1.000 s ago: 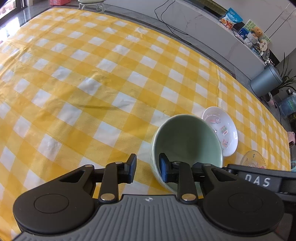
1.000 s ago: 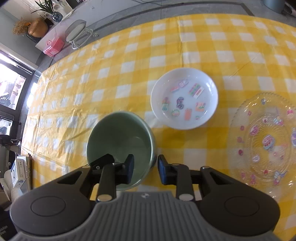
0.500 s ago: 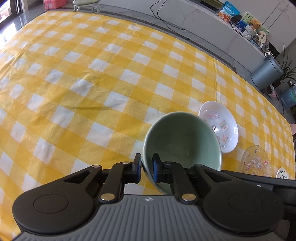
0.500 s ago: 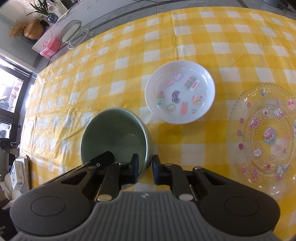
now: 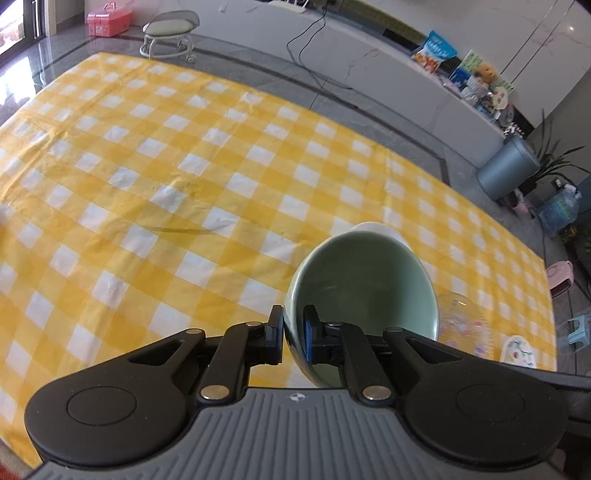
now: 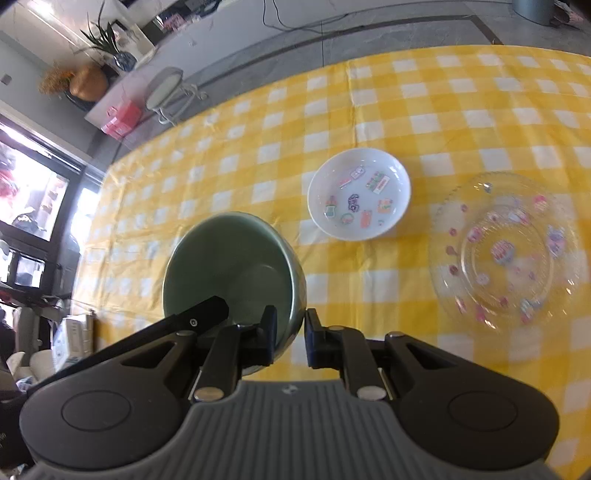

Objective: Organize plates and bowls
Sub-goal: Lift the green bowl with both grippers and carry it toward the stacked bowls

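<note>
A pale green bowl (image 5: 362,280) hangs tilted above the yellow checked tablecloth (image 5: 184,177), held by both grippers. My left gripper (image 5: 293,321) has its jaws closing on the bowl's near-left rim, one pad inside and one outside. The right gripper (image 6: 290,325) is shut on the bowl's (image 6: 229,266) near-right rim. A white plate with small pictures (image 6: 360,194) lies beyond the bowl. To its right lies a clear glass plate with pink patterns (image 6: 509,251). In the left wrist view the bowl hides most of the white plate (image 5: 373,226).
A small patterned dish (image 5: 517,350) sits near the table's right edge. Off the table stand a round stool (image 5: 168,31), a pink box (image 5: 105,18), a grey bin (image 5: 506,171) and a long white counter (image 5: 369,70) with snack packs.
Both grippers shut on the bowl's rim, then rose with it. The bowl has left the cloth and now covers most of the white plate in the left wrist view.
</note>
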Motion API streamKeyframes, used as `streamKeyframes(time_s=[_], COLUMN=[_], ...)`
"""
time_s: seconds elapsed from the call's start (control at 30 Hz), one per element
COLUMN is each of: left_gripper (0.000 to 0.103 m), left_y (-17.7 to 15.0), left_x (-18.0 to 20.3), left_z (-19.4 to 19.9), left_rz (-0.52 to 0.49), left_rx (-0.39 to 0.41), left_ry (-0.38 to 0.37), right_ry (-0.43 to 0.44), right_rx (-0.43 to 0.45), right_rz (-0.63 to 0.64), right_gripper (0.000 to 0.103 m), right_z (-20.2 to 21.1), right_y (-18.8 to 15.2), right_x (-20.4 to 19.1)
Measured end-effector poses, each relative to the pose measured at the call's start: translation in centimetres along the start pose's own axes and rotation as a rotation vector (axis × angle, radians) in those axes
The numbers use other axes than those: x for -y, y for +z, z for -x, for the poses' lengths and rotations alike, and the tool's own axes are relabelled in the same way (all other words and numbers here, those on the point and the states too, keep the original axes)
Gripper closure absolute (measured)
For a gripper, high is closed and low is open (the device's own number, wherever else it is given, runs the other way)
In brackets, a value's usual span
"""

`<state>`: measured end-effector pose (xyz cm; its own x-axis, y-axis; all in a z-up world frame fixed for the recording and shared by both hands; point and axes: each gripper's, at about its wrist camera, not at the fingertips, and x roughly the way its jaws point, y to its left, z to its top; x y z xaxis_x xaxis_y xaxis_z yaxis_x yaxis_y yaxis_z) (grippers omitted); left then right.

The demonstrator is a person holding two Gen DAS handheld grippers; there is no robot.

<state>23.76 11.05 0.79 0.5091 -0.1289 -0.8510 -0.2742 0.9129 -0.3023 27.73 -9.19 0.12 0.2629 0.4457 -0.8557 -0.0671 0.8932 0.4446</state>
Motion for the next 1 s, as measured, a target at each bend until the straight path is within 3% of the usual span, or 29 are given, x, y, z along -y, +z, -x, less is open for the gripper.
streamKeyframes(time_s=[0.47, 1.0], left_gripper=[0.093, 0.093], left_y=[-5.1, -11.6], left_x=[3.3, 5.4], left_z=[7.4, 12.1], left_rz=[-0.027, -0.075], left_rx=[0.03, 0.048], left_ry=[-0.058, -0.114], right_ry=[0.028, 0.052], right_rx=[0.087, 0.188], right_rz=[-0.021, -0.113], right_gripper=[0.089, 0.089], right_z=[9.6, 15.9], right_y=[-6.5, -14.7], right_x=[1.5, 4.8])
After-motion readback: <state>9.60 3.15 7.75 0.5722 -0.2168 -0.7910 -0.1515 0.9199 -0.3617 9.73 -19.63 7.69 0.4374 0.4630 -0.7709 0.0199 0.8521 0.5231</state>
